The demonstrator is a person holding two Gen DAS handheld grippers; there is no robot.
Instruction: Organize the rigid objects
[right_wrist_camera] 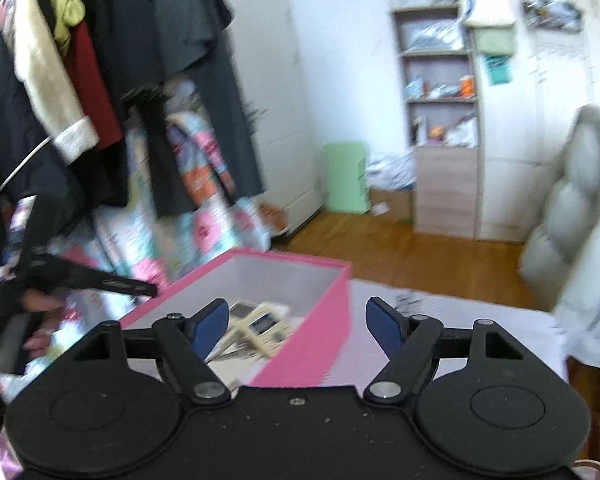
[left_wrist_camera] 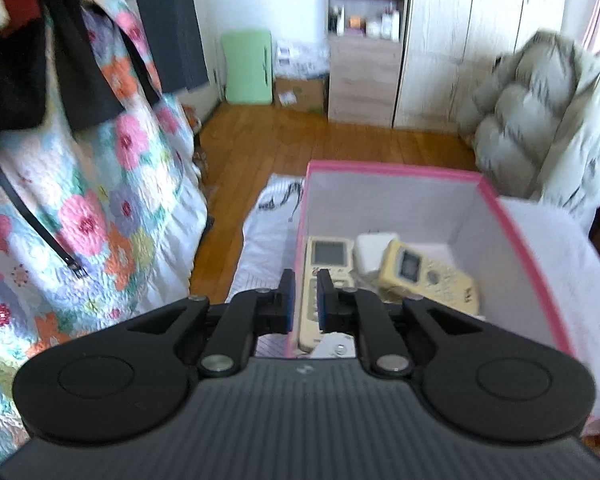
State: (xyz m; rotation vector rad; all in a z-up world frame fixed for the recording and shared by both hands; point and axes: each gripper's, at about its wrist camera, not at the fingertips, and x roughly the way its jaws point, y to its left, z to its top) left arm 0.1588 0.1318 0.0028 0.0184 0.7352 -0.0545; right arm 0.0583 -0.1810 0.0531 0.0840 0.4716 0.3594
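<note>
Remote controls (left_wrist_camera: 324, 280) and a white block (left_wrist_camera: 374, 254) are lying inside the pink box (left_wrist_camera: 512, 220), just ahead of the left gripper (left_wrist_camera: 305, 300), whose jaws are sitting nearly together and gripping nothing. Right gripper (right_wrist_camera: 292, 326) is hovering with jaws wide apart and empty, straddling the box's near wall; sorting is seemingly nearing completion, with no loose items showing.
</note>
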